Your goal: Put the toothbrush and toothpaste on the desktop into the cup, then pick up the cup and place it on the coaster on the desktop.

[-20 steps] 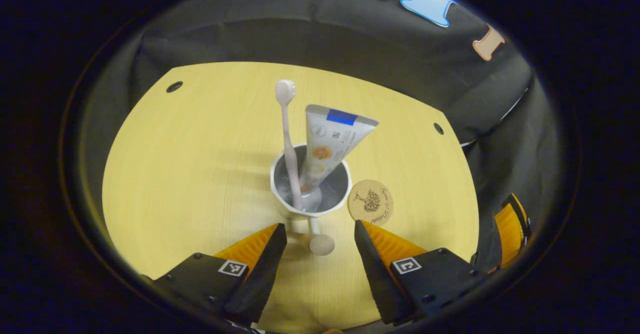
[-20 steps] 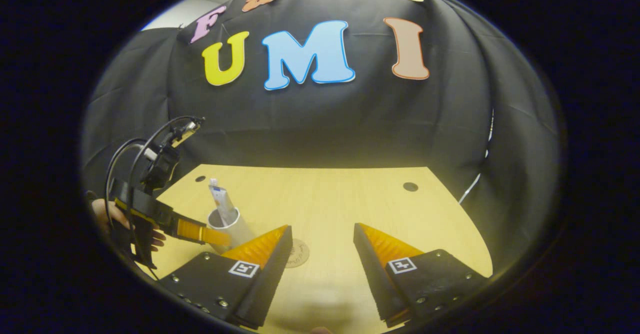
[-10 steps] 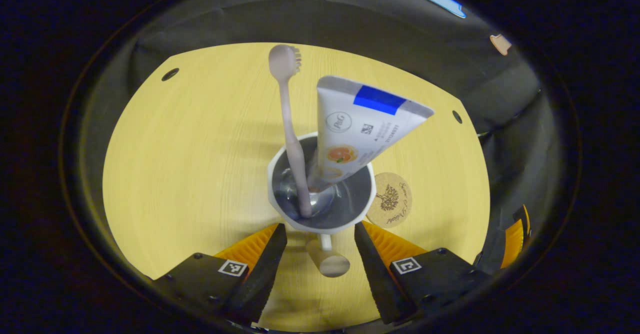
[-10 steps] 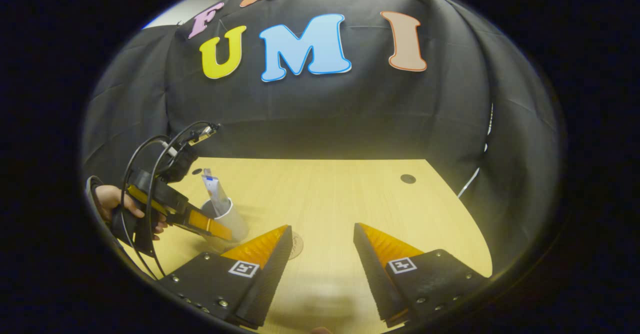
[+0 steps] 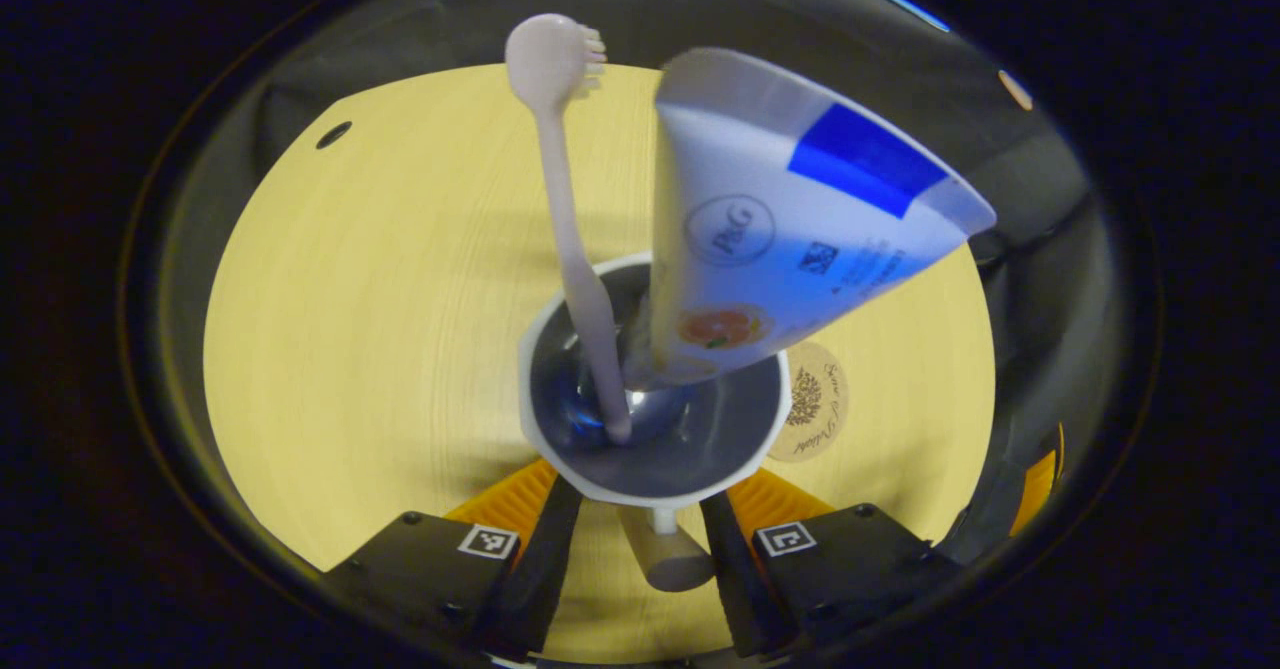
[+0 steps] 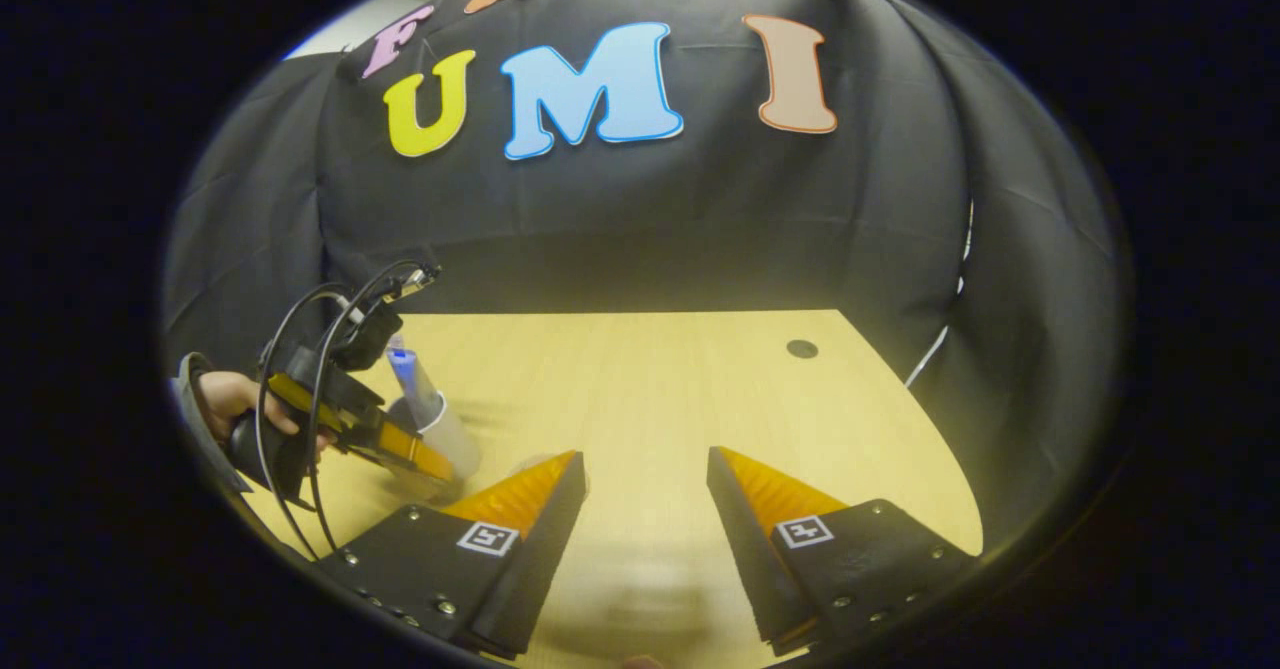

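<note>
A white cup (image 5: 650, 484) with a grey inside stands on the yellow desktop (image 5: 380, 329), seen from above in the left gripper view. A pale toothbrush (image 5: 565, 209) and a white toothpaste tube (image 5: 780, 239) with a blue band stand in it. My left gripper (image 5: 640, 497) is shut on the cup's lower sides, under the rim, and the cup's knobbed handle (image 5: 668, 561) points back between the fingers. The round cork coaster (image 5: 815, 404) lies just right of the cup, partly behind it. My right gripper (image 6: 645, 469) hangs open over the desktop with nothing in it. It sees the left gripper (image 6: 400, 449) at the cup (image 6: 445, 439).
A hand (image 6: 225, 394) holds the left gripper at the desktop's left side. Small round holes (image 5: 333, 134) (image 6: 800, 349) sit near the desktop's far corners. The right gripper (image 5: 1035, 479) shows at the right edge of the left gripper view. Black cloth walls the desk behind and beside.
My left gripper has come forward around the cup and its fingers have closed in on it. The cup with brush and tube now looms larger. The right gripper has barely moved.
</note>
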The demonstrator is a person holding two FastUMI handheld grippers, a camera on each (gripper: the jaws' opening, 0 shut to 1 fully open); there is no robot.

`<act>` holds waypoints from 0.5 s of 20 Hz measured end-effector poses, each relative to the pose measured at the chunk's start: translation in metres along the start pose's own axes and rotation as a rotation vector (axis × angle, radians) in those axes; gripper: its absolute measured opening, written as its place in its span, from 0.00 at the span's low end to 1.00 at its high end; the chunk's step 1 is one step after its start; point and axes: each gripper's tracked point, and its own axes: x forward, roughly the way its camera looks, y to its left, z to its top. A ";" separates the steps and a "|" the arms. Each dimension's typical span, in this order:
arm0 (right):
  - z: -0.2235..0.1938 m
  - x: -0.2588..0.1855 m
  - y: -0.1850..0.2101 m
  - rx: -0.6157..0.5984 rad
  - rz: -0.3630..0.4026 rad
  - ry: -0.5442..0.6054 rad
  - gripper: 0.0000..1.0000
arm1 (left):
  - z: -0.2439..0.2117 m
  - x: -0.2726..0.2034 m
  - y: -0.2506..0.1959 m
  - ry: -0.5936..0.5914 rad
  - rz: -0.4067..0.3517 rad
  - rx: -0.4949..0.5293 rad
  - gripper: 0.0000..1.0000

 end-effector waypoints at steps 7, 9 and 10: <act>0.002 0.001 -0.003 0.010 -0.004 0.006 0.75 | -0.010 0.006 0.000 0.031 0.033 0.004 0.46; 0.001 0.000 -0.003 0.009 -0.004 0.007 0.75 | -0.007 0.005 0.005 0.016 0.077 0.046 0.41; 0.001 0.000 -0.003 0.008 -0.005 0.009 0.79 | -0.009 0.005 0.005 0.026 0.086 0.065 0.38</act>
